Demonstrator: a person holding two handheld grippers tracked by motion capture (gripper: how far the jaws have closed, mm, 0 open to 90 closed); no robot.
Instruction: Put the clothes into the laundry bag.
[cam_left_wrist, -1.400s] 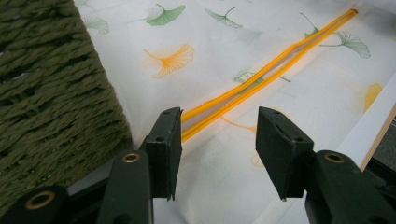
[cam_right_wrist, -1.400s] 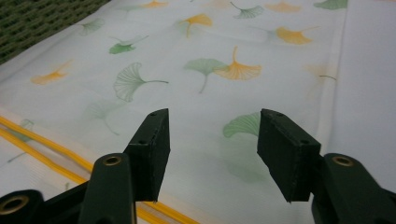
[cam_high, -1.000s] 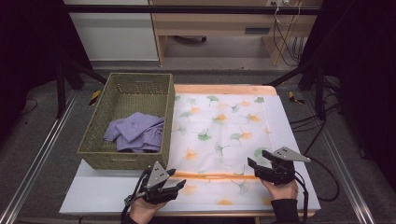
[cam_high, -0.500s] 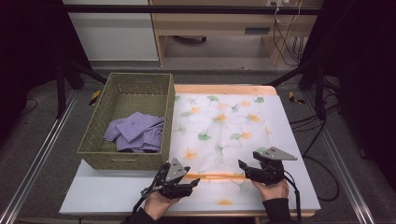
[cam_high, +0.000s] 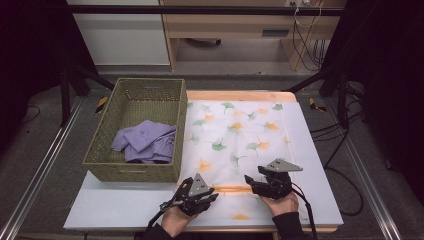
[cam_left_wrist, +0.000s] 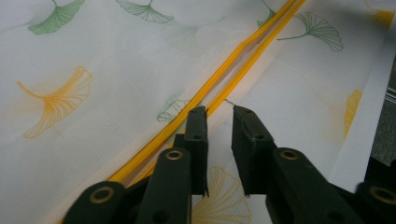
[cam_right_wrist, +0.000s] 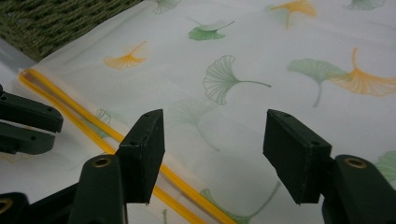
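Observation:
A white cloth (cam_high: 240, 135) printed with green and orange ginkgo leaves lies flat on the table, right of the basket. Its orange hem (cam_high: 232, 189) crosses near the front edge. My left gripper (cam_high: 212, 196) sits low at the hem's left part. In the left gripper view its jaws (cam_left_wrist: 219, 112) have just been closing to a narrow gap beside the orange hem (cam_left_wrist: 233, 65), with nothing pinched. My right gripper (cam_high: 250, 182) hovers over the hem's right part. Its jaws (cam_right_wrist: 215, 121) stand wide, have just been closing slightly, and hold nothing; the hem (cam_right_wrist: 70, 109) passes under one jaw.
A woven green basket (cam_high: 135, 170) stands at the left of the table with a crumpled purple cloth (cam_high: 145, 142) inside. Bare white tabletop (cam_high: 115, 210) lies in front of the basket. Dark stands and cables flank the table.
Both hands have moved forward and down onto the cloth's orange hem. The left gripper has shifted right and its jaws have narrowed.

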